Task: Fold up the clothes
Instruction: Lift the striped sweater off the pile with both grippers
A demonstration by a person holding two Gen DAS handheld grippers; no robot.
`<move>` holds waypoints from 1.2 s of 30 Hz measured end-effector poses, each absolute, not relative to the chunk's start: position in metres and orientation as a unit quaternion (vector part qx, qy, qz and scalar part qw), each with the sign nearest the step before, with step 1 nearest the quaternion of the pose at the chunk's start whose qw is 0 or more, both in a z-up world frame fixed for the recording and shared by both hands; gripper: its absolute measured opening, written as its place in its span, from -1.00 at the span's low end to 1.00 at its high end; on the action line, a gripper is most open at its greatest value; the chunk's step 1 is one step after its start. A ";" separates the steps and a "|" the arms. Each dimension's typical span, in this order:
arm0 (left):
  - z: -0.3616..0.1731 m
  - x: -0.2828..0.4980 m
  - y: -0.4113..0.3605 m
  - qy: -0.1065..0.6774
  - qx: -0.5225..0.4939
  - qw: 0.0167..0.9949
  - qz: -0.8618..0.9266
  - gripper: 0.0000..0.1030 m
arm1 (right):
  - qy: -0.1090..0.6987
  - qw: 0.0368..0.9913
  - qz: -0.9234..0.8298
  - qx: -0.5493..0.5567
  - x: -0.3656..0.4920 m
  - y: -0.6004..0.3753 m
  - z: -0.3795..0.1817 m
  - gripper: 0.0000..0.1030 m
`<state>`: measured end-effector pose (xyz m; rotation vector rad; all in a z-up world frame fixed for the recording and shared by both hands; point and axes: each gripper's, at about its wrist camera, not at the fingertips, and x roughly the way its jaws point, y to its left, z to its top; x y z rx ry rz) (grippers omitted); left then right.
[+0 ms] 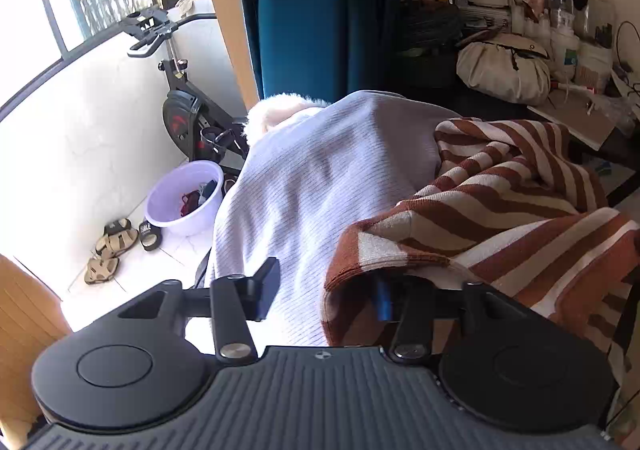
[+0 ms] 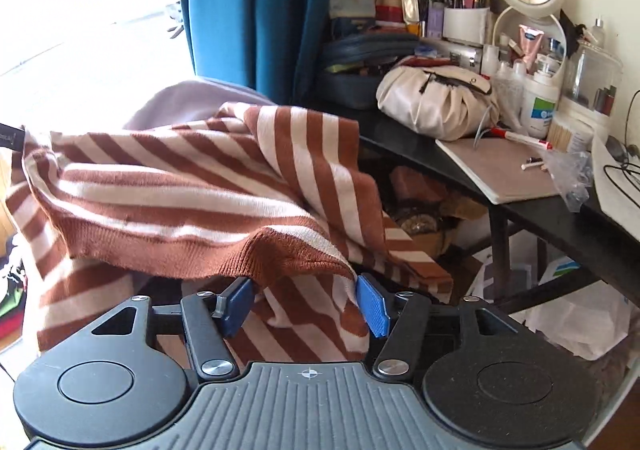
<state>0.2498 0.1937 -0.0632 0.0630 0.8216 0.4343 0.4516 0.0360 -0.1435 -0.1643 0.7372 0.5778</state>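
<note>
right hand-held gripper point(image 2: 306, 304) agape under striped sweater point(image 2: 192, 190)

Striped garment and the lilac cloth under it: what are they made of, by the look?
Striped garment: looks like soft knit, matte; ribbed brown hem and fine knit rows show. Lilac cloth: probably a thinner ribbed knit, matte; fine parallel ridges run across it. The fibre of either cannot be told.

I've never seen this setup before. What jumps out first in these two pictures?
The brown-and-cream striped garment grabs the eye, draped in the middle of the right view with its hem falling between the blue-padded fingers, which stand apart. In the left view it lies over a pale lilac cloth that covers the centre. Behind, a teal curtain hangs beside a dark table crowded with makeup brushes and bottles.
</note>
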 end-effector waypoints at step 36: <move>-0.084 0.256 0.137 0.334 0.230 0.910 0.087 -0.63 | 0.332 0.882 0.300 -0.150 0.447 0.049 -0.166 0.33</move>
